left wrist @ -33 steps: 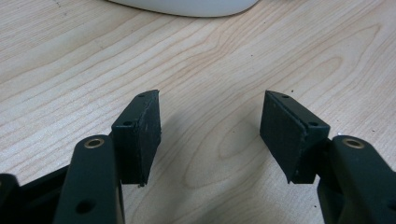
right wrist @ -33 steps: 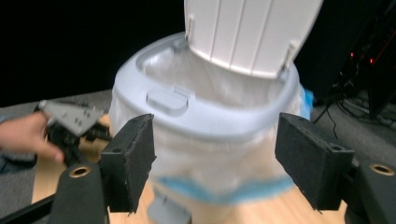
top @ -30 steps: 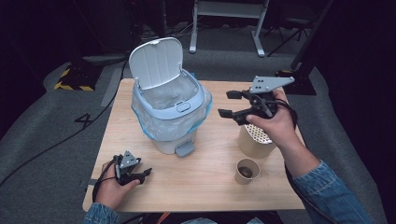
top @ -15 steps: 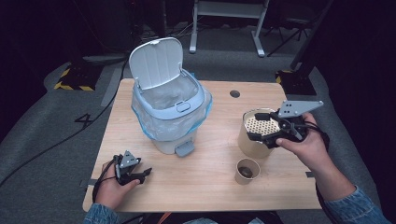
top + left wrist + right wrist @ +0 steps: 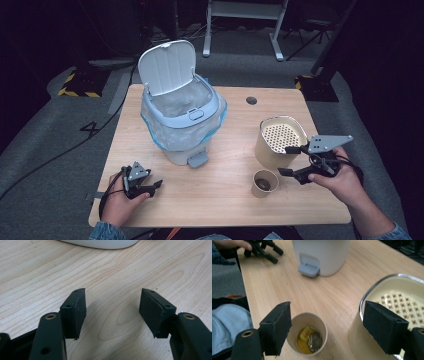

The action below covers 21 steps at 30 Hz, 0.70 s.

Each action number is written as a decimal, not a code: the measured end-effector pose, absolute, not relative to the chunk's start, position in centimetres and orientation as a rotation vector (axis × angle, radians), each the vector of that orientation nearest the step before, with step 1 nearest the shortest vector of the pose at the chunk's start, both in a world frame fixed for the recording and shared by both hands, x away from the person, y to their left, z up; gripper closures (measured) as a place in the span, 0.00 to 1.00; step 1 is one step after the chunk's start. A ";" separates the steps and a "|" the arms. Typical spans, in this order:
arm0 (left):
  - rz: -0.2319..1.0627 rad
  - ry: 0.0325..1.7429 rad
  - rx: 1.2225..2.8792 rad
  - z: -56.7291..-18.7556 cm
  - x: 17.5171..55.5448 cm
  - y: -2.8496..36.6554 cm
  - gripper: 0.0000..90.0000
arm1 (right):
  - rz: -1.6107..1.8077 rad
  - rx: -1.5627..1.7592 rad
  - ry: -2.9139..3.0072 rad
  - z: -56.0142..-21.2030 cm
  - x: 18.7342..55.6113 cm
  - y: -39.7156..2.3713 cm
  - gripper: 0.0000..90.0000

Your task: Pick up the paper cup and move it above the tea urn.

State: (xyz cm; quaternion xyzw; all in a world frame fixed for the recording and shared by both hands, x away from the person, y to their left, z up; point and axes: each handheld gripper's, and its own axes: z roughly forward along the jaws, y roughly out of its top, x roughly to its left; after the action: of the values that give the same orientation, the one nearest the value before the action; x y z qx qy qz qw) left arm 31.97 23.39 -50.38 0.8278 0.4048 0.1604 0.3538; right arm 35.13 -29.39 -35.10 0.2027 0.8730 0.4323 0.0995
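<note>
Worktop: pale wooden worktop point(image 5: 220, 210) with visible grain, dark floor around it.
Right tongs point(image 5: 290, 161): held in the right hand point(image 5: 345, 180) near the right front of the worktop, black jaws standing wide apart with nothing between the pads, having just been opening; pointed toward the small cup.
Small cup: small round tan paper cup point(image 5: 264, 183) upright near the front edge, just in front of the taller container and just beside the right tongs, not touched; seen again in the right gripper view point(image 5: 307, 333), low between the two jaws and beyond them.
Cup contents: yellowish scraps and a crumpled greyish piece point(image 5: 310, 339) at the bottom, possibly food waste; too blurred to name.
Taller container: cream, metal-rimmed container with a perforated insert point(image 5: 279, 140), upright just behind the cup.
Bin: white pedal bin point(image 5: 182, 120) with lid raised, clear plastic liner inside, grey pedal point(image 5: 198, 159) facing the front edge; left of centre, well apart from the cup.
Left tongs point(image 5: 150, 189): in the left hand point(image 5: 120, 200), resting low at the front left corner, jaws open and empty over bare wood.
</note>
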 end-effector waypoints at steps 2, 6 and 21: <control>0.415 1.047 2.140 -50.4 32.0 23.4 0.43 | 1.255 0.604 2.596 -35.7 34.9 -29.7 0.25; 0.416 1.042 2.143 -50.4 32.0 23.4 0.43 | 1.268 0.615 2.621 -37.4 34.1 -30.4 0.25; 0.416 1.043 2.143 -50.4 31.9 23.5 0.43 | 1.221 0.583 2.705 -43.1 32.4 -30.9 0.23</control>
State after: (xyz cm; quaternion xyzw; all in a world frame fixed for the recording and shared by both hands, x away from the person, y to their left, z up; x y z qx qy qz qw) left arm 31.93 23.46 -50.36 0.8285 0.4034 0.1610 0.3533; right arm 32.41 -30.88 -43.12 0.1923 0.8929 0.4029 0.0585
